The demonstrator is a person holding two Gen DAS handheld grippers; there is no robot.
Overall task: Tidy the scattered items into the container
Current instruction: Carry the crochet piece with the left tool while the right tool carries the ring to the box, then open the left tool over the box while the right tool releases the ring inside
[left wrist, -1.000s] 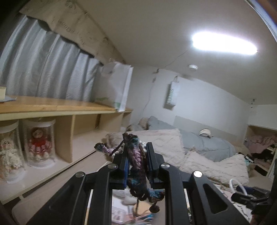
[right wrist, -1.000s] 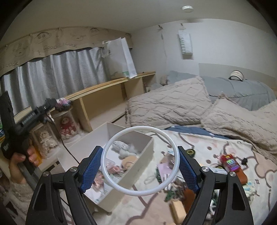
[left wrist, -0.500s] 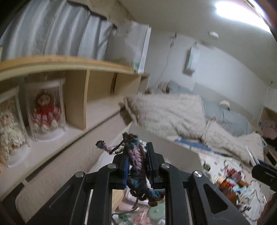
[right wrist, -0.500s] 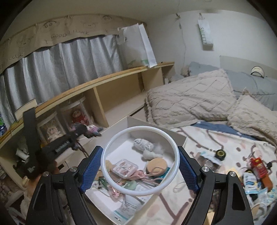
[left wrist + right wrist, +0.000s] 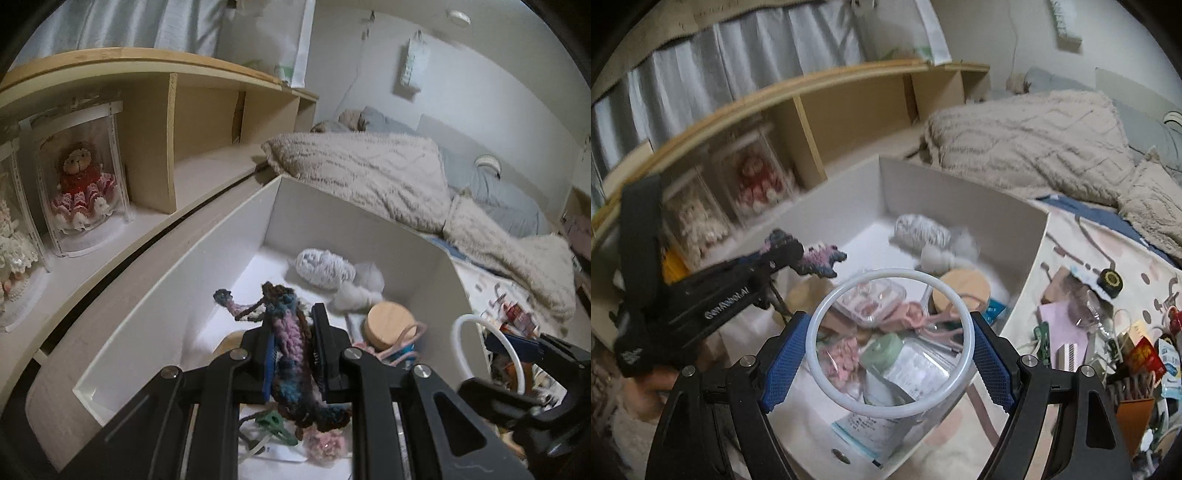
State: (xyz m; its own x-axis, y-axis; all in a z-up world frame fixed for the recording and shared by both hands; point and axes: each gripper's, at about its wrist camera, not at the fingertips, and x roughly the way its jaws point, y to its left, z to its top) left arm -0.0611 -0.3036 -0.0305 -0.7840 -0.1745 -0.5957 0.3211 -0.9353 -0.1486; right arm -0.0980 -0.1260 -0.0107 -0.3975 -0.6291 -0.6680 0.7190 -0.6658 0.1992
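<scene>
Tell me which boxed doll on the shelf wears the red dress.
The doll in the red dress, nearer the open cubbies; the other boxed doll beside it is cream-white.

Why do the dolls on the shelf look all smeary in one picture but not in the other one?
Right wrist view: the dolls are streaked by motion blur, while the white ring in the right gripper is crisp. Left wrist view: the red-dressed doll is sharp; the fisheye lens bends the shelf, and the corners go dark.

Two hand-held grippers (image 5: 293, 354) (image 5: 890, 343), one white box (image 5: 177, 266), two cased dolls (image 5: 83, 188).
</scene>
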